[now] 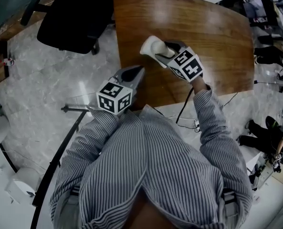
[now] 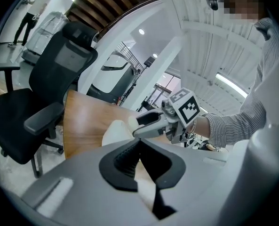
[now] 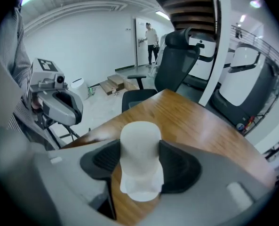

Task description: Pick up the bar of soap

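A: Where is the bar of soap [image 3: 139,140]?

B: Between the 2 pads of the right tongs [image 3: 140,166], which are clamped on its sides. It is white and rounded, and its far end sticks out past the tips.

A: What is under it?

B: The brown wooden tabletop [image 3: 191,121], below the right tongs.

A: And the left tongs [image 2: 140,145]?

B: Clenched with nothing in them, to the left of the right tongs, at the tabletop's edge. 1 black office chair [image 3: 177,65] stands ahead of the right tongs, past the tabletop.

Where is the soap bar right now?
The bar of soap is gripped in the right claw over the wooden table, mid head view, just beyond the left claw.
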Motion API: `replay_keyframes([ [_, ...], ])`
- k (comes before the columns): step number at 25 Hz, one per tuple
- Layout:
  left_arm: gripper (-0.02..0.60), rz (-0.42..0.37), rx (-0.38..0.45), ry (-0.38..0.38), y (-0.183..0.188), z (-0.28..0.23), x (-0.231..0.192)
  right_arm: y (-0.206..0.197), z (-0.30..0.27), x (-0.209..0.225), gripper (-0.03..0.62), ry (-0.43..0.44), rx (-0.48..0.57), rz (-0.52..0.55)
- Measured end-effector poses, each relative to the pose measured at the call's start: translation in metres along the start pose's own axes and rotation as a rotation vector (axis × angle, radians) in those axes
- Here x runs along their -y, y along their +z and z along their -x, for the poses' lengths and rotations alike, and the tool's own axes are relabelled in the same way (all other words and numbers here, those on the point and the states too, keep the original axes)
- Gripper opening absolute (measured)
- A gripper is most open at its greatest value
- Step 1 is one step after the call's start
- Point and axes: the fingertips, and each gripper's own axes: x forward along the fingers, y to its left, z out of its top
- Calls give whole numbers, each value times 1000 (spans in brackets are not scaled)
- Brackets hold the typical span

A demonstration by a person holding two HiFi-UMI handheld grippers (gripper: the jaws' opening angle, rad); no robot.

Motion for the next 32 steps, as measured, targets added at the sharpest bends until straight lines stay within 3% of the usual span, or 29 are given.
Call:
replay_keyframes([
  [4,5,-40,14,-22,17,-1,3,30,38,4,259,-26,224,-183],
  [9,5,-93,40,-45,34,-2,28,49,97,-4,259,37,594,-497],
  [12,5,-143,60,-66,54,-6,37,59,128,1,259,19,840,-602],
  [16,5,-195,86,-80,74,-9,49,58,155,3,259,-38,1038,-737],
  [20,5,-214,98,-84,82,-11,61,49,167,-6,259,-48,1136,-853],
  [32,5,-229,129,-69,104,-16,65,55,193,-17,259,-84,1199,-768],
])
